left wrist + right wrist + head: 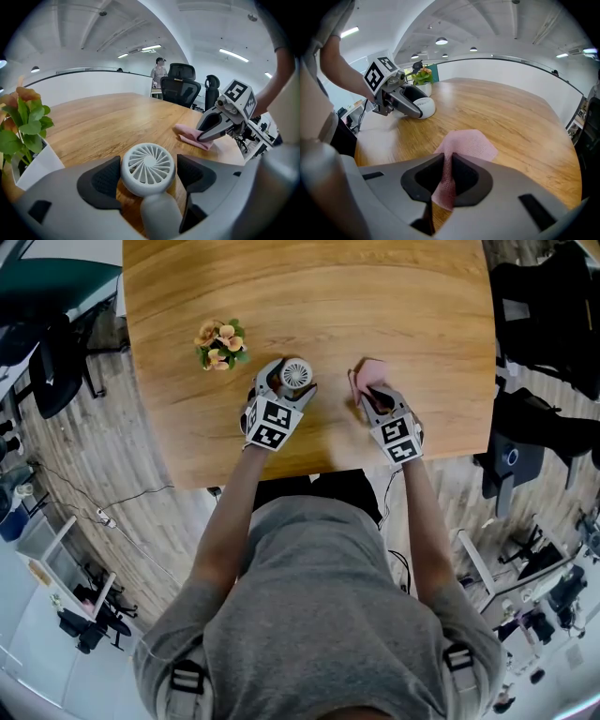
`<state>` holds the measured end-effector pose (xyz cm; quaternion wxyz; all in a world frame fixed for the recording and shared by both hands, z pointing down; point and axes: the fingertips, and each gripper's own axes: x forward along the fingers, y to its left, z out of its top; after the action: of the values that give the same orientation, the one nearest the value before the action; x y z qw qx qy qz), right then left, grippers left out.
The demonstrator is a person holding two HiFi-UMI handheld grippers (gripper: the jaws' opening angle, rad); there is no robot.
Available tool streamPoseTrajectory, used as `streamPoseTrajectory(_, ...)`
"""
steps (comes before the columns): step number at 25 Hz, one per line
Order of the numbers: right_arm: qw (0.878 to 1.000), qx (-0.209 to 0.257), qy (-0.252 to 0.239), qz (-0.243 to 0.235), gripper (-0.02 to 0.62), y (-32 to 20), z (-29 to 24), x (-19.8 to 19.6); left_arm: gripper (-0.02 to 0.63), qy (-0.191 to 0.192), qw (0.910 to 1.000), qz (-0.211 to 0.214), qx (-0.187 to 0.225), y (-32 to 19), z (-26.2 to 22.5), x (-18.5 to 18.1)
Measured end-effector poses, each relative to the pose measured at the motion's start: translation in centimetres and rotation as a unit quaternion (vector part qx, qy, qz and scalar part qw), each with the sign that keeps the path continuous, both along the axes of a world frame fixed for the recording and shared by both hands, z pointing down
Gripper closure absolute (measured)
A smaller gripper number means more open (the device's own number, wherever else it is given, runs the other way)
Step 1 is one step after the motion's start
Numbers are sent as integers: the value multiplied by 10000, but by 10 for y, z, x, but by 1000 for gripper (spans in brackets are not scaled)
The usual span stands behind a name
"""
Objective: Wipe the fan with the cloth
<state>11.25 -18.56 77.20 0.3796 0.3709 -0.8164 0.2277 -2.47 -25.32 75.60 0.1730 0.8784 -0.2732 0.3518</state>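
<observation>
I'm straddling small white round plastic fan (147, 164), frame centre, with left gripper (148, 178), jaws wide open | right gripper (449, 176) jaws are pinching pink woven cloth (471, 143), right of fan | both are resting on wooden tabletop (375, 296)

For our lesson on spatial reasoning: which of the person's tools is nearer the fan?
Left. The left tool has its open jaws either side of the fan; the right tool is off to its right, shut on the cloth.

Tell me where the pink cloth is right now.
In the head view the pink cloth lies on the table, right of the fan, with its near edge pinched in the right claw.
</observation>
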Motion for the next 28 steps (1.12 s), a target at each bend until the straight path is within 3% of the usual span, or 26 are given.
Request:
streamPoseTrajectory(4, 9999, -11, -22, 108, 554, -1, 2, 0, 238, -129, 9998, 14, -115, 3, 10, 0)
streamPoseTrajectory(13, 9998, -31, -67, 197, 557, -1, 1, -1, 239, -209, 9998, -18, 30, 2, 13, -1)
streamPoseTrajectory(24, 9995, 73, -178, 231, 561, 3, -11, -2, 238, -125, 9998, 114, -60, 11, 2, -2)
streamPoseTrajectory(28, 9991, 237, -291, 198, 561, 2, -29, -5, 238, -9, 9999, 143, 75, 13, -16, -1)
